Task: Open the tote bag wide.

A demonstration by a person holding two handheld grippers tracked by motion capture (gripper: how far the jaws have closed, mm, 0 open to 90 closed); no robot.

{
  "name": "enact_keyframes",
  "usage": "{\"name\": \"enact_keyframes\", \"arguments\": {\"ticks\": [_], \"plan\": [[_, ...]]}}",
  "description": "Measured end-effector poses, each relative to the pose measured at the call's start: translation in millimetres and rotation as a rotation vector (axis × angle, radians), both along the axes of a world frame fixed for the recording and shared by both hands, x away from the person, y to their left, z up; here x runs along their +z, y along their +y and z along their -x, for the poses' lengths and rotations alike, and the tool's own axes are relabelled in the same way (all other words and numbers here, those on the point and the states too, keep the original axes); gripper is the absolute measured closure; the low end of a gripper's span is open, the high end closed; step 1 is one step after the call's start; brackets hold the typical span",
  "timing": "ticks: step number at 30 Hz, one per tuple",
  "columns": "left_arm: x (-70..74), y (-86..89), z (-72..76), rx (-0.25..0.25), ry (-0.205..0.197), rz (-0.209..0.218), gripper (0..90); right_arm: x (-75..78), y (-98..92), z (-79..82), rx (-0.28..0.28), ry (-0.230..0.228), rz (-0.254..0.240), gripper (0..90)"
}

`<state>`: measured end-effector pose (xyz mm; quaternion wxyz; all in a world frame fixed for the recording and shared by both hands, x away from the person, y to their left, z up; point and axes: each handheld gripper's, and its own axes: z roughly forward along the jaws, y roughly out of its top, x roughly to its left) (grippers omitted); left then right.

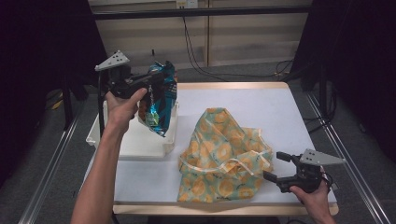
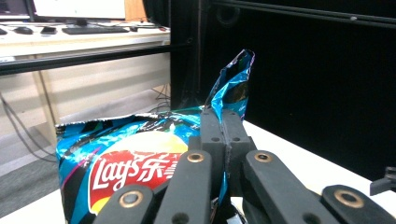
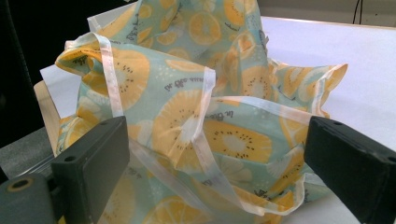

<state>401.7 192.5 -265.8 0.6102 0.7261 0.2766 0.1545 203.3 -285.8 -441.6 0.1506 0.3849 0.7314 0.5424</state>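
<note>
A person works at a white table [image 1: 280,112] with a hand-held tool in each hand. The left tool [image 1: 156,80] is raised above a shallow white tray [image 1: 140,144] at the table's left side, and its jaws are pressed together on the crimped top edge of a blue bag of chips [image 1: 159,100], which hangs tilted beneath the grip, clear of the tray. Pinching the flat seal rather than the puffed body probably spares the chips from being crushed. In the left gripper view the bag [image 2: 135,163] shows a red and yellow "Lay's" logo followed by Chinese characters, and one corner of the seal sticks up above the jaws. A cloth tote bag [image 1: 224,158] printed with orange slices on pale green lies crumpled near the middle of the table, its mouth and white ribbon handles facing the right tool [image 1: 275,165]. That tool rests low near the table's front right corner with its jaws spread wide, just beside the tote's edge and gripping nothing, likely poised to take a handle and hold the bag open for the chips. Small script on the fabric [image 3: 187,84] is too blurred to read.
</note>
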Motion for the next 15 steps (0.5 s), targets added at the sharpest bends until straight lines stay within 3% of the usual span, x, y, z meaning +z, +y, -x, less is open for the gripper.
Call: {"name": "enact_keyframes", "arguments": {"ticks": [15], "plan": [[-12.1,21.8,-9.5,0.074,0.03,-0.014,90.0,-2.4,-1.9,0.8,-0.003,0.002,0.006,6.4]]}}
